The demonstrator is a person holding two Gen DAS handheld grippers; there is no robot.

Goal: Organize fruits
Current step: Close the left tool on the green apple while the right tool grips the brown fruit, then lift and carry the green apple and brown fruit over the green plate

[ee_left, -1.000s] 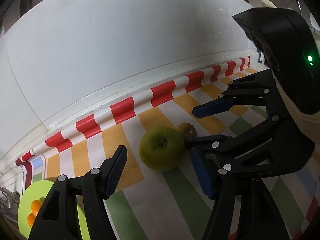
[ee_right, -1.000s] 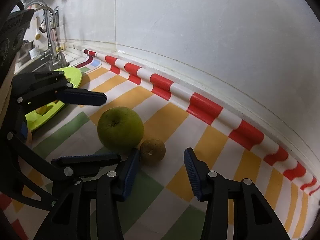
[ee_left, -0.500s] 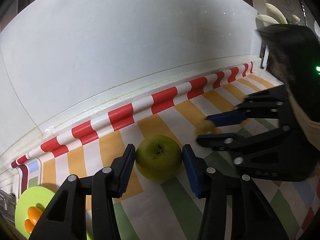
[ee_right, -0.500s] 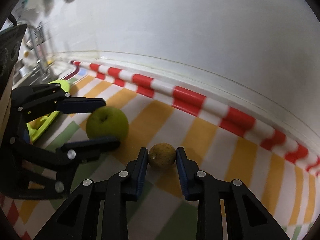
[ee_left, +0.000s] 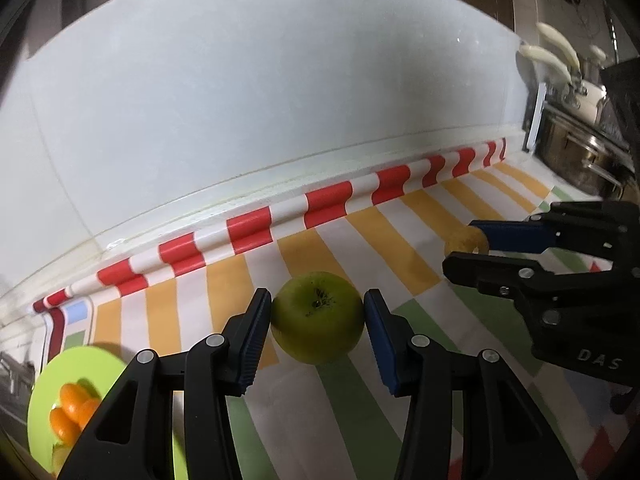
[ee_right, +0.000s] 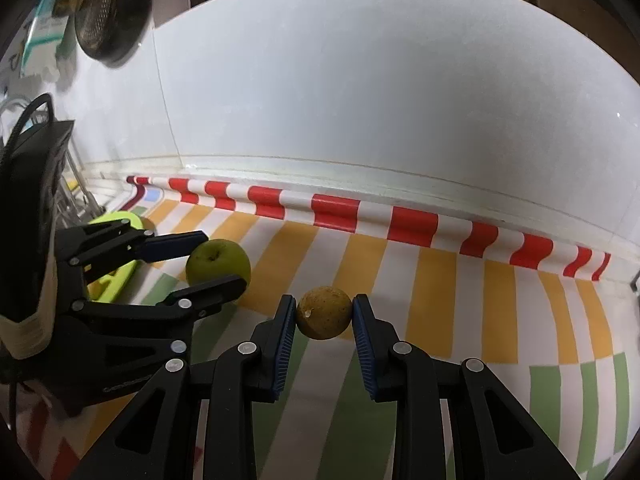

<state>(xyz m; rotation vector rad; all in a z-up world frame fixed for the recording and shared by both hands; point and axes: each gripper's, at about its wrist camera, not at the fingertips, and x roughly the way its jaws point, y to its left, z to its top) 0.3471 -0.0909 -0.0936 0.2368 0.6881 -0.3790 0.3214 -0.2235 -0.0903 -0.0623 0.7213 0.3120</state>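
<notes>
My left gripper [ee_left: 318,316] is shut on a green apple [ee_left: 318,322] and holds it just over the striped cloth [ee_left: 400,240]. My right gripper [ee_right: 324,316] is shut on a small yellow-brown fruit [ee_right: 324,312], also just above the cloth. In the left wrist view the right gripper [ee_left: 466,246] shows at the right with the small fruit [ee_left: 464,240] between its fingers. In the right wrist view the left gripper [ee_right: 218,258] shows at the left around the apple [ee_right: 218,262].
A lime-green plate [ee_left: 92,376] with small orange fruits [ee_left: 72,408] lies at the lower left, also seen in the right wrist view [ee_right: 116,248]. A white wall [ee_left: 280,100] backs the counter. A stove with pots [ee_left: 580,136] stands at the far right. A sink rack [ee_right: 68,196] is at the left.
Both grippers closed on their fruits, the left on the apple and the right on the small fruit. The two grippers have since moved apart and lifted slightly.
</notes>
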